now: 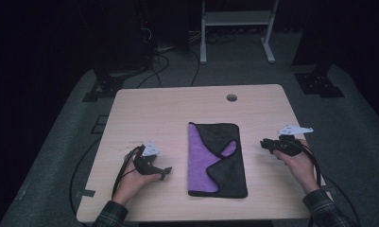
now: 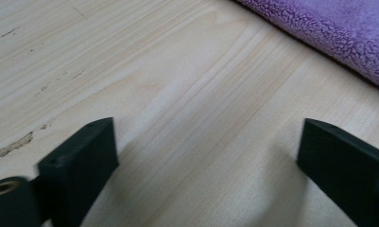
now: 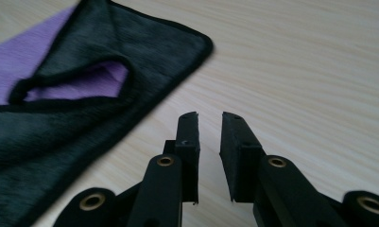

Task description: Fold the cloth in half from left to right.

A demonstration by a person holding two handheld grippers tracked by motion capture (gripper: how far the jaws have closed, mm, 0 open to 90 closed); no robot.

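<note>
The left tool (image 1: 167,172) is held low in the left hand (image 1: 133,182), its jaws spread wide apart with nothing between them. The right tool (image 1: 265,144) is held in the right hand (image 1: 296,163), its jaws drawn near together with a narrow gap left between them and nothing gripped. Both forearms are clad in plaid sleeves (image 1: 109,215).

1 cloth (image 1: 217,158), 1 table (image 1: 144,109), 2 hand-held grippers.
</note>
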